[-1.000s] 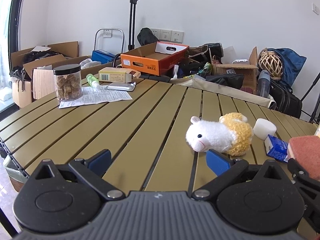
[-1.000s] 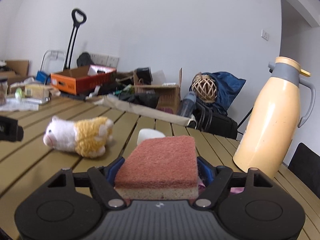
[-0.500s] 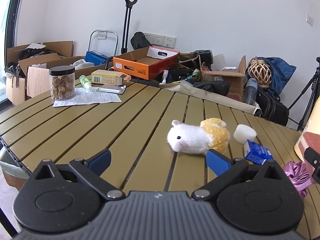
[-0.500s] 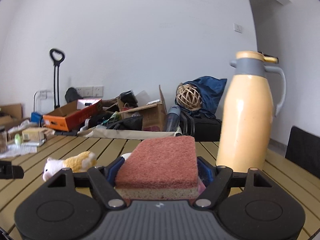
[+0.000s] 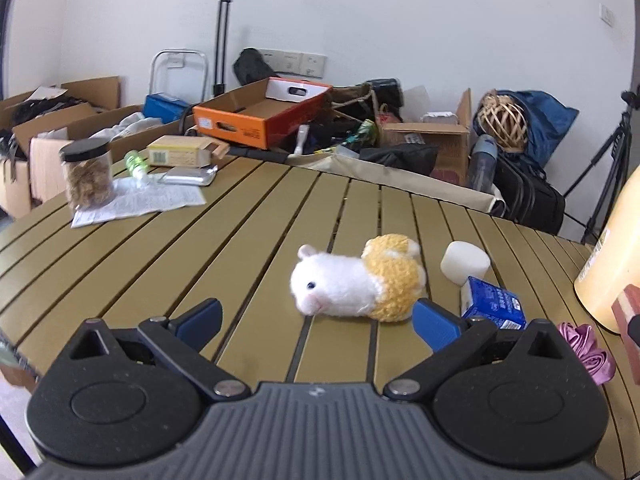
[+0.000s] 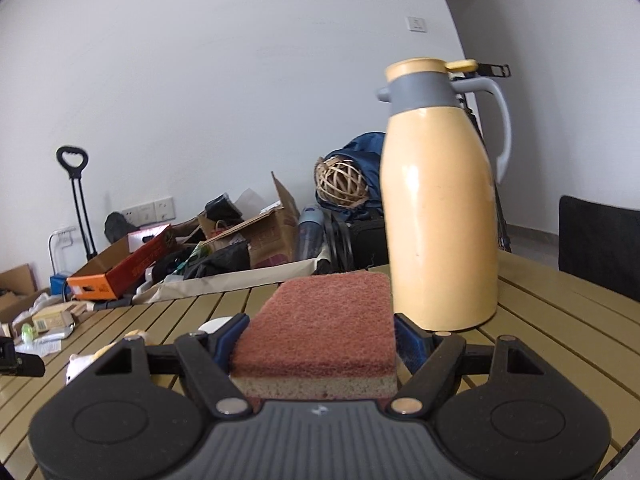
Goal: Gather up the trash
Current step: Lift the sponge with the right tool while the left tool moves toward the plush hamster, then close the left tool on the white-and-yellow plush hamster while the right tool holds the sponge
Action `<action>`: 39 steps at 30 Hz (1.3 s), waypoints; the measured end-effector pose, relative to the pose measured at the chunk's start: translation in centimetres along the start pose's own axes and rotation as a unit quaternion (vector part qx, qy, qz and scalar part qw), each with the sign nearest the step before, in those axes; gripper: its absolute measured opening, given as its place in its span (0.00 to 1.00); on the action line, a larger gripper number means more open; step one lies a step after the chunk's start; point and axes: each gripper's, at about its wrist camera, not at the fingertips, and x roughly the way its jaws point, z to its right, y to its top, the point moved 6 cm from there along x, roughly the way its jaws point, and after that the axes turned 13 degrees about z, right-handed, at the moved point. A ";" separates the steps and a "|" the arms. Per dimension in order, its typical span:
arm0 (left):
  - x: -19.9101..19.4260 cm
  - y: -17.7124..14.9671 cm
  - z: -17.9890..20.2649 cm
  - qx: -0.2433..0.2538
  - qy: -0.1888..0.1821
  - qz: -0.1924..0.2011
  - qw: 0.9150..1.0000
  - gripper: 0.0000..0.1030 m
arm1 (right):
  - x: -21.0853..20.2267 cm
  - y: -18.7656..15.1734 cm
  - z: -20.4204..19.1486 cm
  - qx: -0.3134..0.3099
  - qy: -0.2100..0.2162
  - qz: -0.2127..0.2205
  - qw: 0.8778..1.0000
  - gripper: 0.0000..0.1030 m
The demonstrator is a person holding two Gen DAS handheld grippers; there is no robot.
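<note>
Right gripper (image 6: pixel 320 330): clamped on a sponge (image 6: pixel 320 330), one blue pad against each long side; red scouring face up, tan foam layer below. Sponge hides the pad faces and the slats under it.
Left gripper (image 5: pixel 316 318): jaws wide apart, nothing between the blue pads; only bare slats of the table (image 5: pixel 168 248) show in the gap.
Plush hamster (image 5: pixel 354 280): white and yellow, lying on its side just beyond the left gripper's right pad. In the right wrist view only a white sliver of it shows behind the gripper body.
White foam block (image 5: pixel 464 261): just right of the hamster, on the table.
Blue carton (image 5: pixel 494 305): small, touching the foam block's near side; lower edge cut off by the gripper linkage, print too small to read.
Purple wrapper (image 5: pixel 588 350): crumpled and shiny, near the right edge, partly behind the gripper body.
Thermos jug (image 6: pixel 438 204): cream with grey collar, upright just beyond the sponge; in the left wrist view only its lower body shows.
Far left of table: jar (image 5: pixel 88 174) of brown pieces standing on a printed sheet (image 5: pixel 140 202); small green bottle, yellow box and foil pack beside it.
Beyond the table: orange cardboard tray (image 5: pixel 262 112) and floor clutter, hard to sort out.
</note>
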 end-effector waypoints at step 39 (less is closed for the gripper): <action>15.3 -1.7 9.6 0.161 -0.062 -0.111 0.979 0.76 | 3.0 -3.1 6.7 0.083 -0.054 -0.020 0.995 0.74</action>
